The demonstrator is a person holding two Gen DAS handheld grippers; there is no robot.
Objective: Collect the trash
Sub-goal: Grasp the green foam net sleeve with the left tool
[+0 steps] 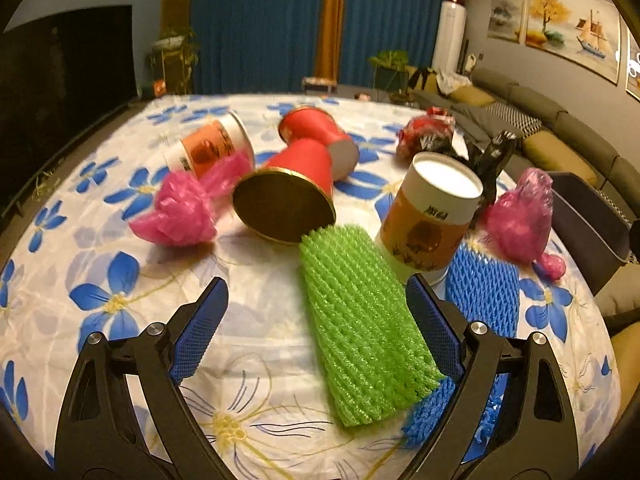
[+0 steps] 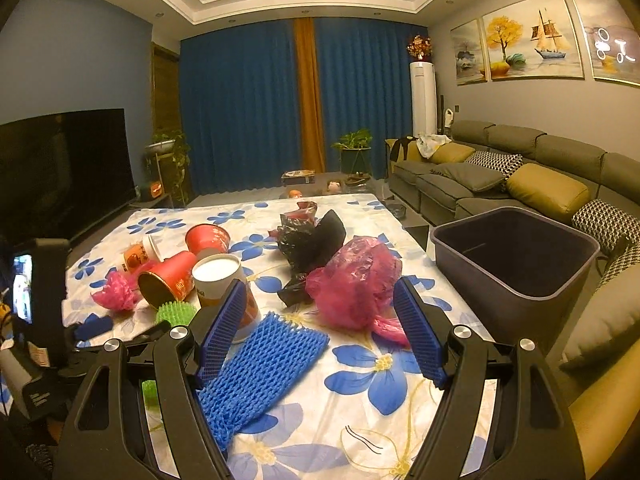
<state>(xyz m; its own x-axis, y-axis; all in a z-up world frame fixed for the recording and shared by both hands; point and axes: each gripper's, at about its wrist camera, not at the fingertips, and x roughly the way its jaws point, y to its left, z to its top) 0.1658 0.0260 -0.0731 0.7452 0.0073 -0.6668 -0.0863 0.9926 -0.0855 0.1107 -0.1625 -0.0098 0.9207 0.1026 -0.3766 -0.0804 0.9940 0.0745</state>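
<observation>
1. While our left gripper [image 1: 316, 304] pointed down at the table [image 1: 100, 240], its jaws stood released, with the green net [image 1: 360, 332] lying on the cloth between them, close against the right-hand pad and clear of the other.
2. We held our right gripper [image 2: 320, 320] released too, gripping nothing; the blue net [image 2: 260, 364] lay flat between its jaws, and the pink bag [image 2: 352, 280] sat just beyond the fingertips.
3. We saw the upright cup [image 1: 432, 216] standing just past the green net, touching its far end or nearly so; we could not tell which.
4. Two red cups [image 1: 304, 176] lay tipped over mid-table, another cup [image 1: 212, 144] lay on its side behind them, and a second pink bag [image 1: 184, 212] rested beside it.
5. We noted a black wrapper [image 2: 308, 240] crumpled behind the pink bag.
6. The bin [image 2: 516, 276] stood off the table's right edge, in front of the sofa [image 2: 520, 176].
</observation>
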